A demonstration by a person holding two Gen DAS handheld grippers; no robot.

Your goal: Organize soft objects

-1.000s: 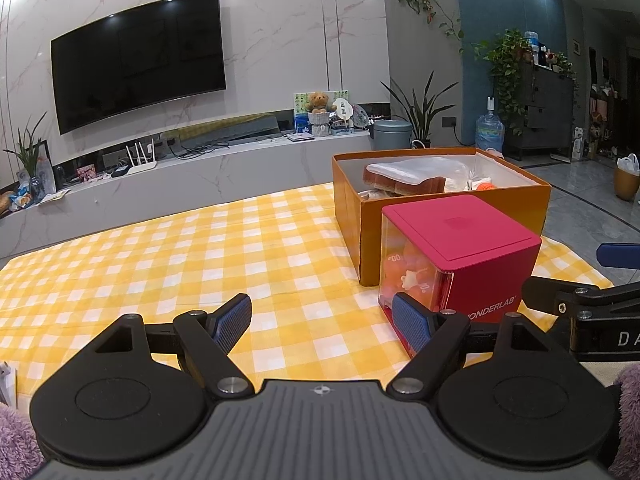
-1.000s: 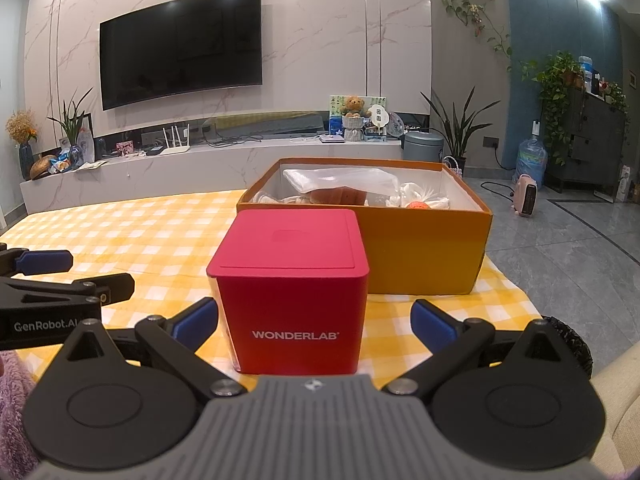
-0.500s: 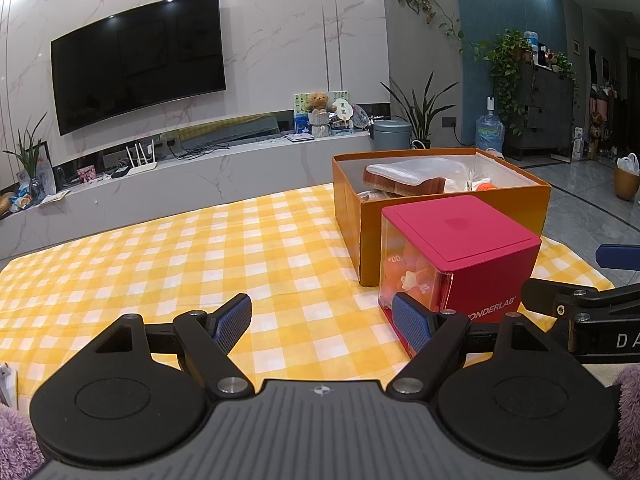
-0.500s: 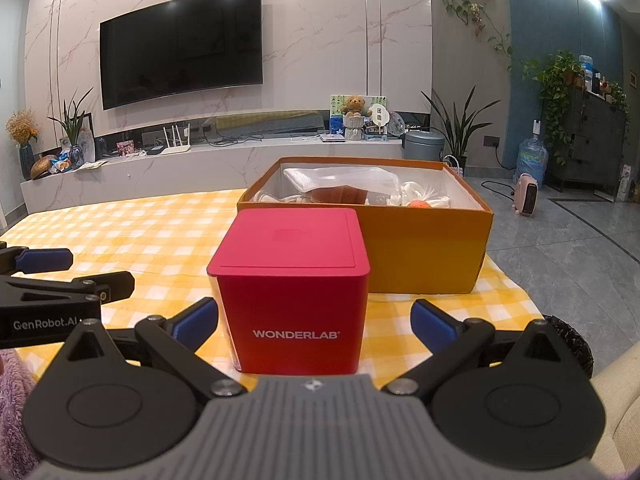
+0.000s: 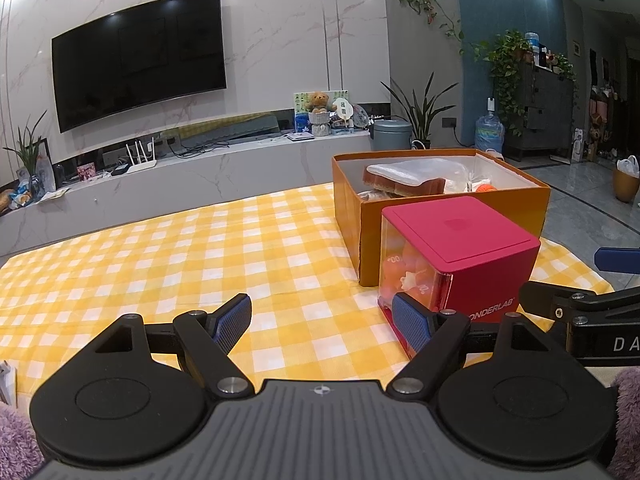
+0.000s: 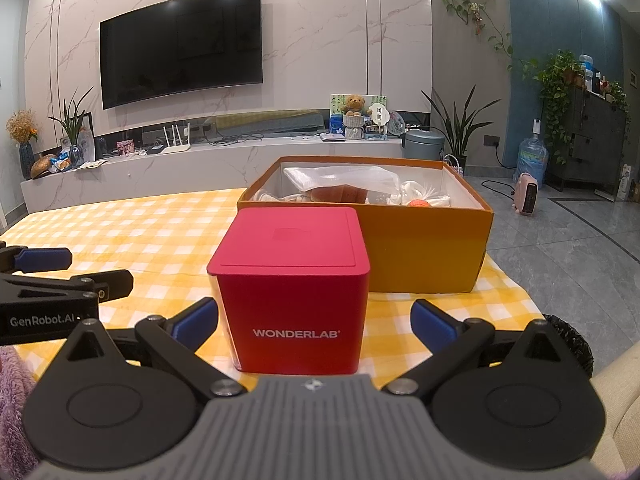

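Nothing has moved since the earlier frames; both my grippers hover as before over the yellow checked tablecloth (image 5: 168, 264).

My left gripper (image 5: 326, 320) stands wide, holding nothing, the red cube box (image 5: 460, 256) just ahead of its right fingertip, whether touching I cannot tell; my right gripper (image 6: 314, 320) stands wide too, the same box (image 6: 296, 292), marked WONDERLAB, between its blue pads (image 6: 196, 320) and apart from both; behind the cube, close against it, sits the open orange box (image 6: 424, 256); inside lie a clear plastic bag (image 6: 340, 178) over a brown item and a small orange thing (image 6: 418, 203); purple fuzzy sleeve (image 6: 14, 380) at my left edge.
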